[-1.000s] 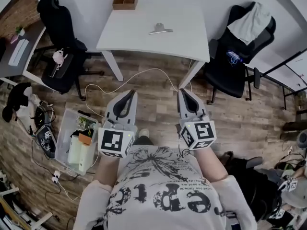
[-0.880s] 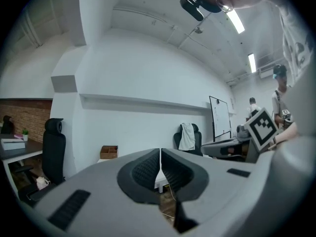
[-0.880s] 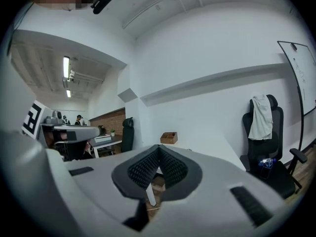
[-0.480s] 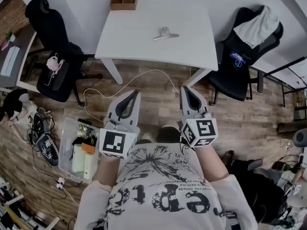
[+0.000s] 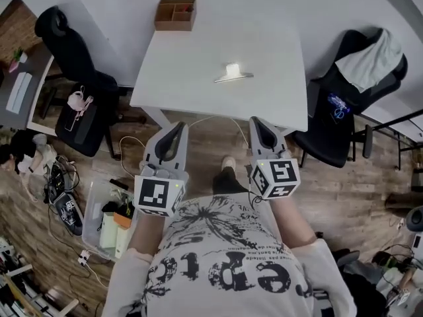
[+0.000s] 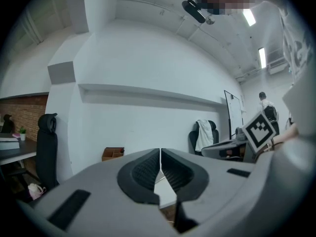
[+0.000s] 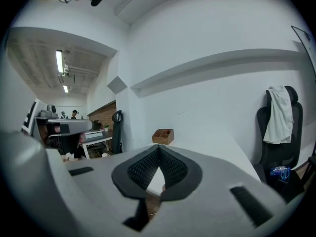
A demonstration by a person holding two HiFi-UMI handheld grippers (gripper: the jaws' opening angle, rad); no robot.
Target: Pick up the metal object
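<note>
A shiny metal clip (image 5: 231, 74) lies on the white table (image 5: 192, 78), right of its middle. My left gripper (image 5: 178, 125) and right gripper (image 5: 256, 121) hover side by side over the floor just short of the table's near edge, both pointing at the table. Each is shut with nothing between its jaws; in the left gripper view (image 6: 160, 151) and the right gripper view (image 7: 158, 147) the tips meet. The clip is hidden behind the jaws in both gripper views.
A brown wooden organiser box (image 5: 176, 14) (image 6: 112, 153) (image 7: 163, 136) sits at the table's far left edge. Black office chairs stand left (image 5: 73, 78) and right (image 5: 350, 98) of the table. A clear bin (image 5: 109, 210) of clutter and cables lies on the wood floor at left.
The view has advanced toward the table, which now sits closer and larger. Both grippers have come nearer its front edge, still shut and level.
</note>
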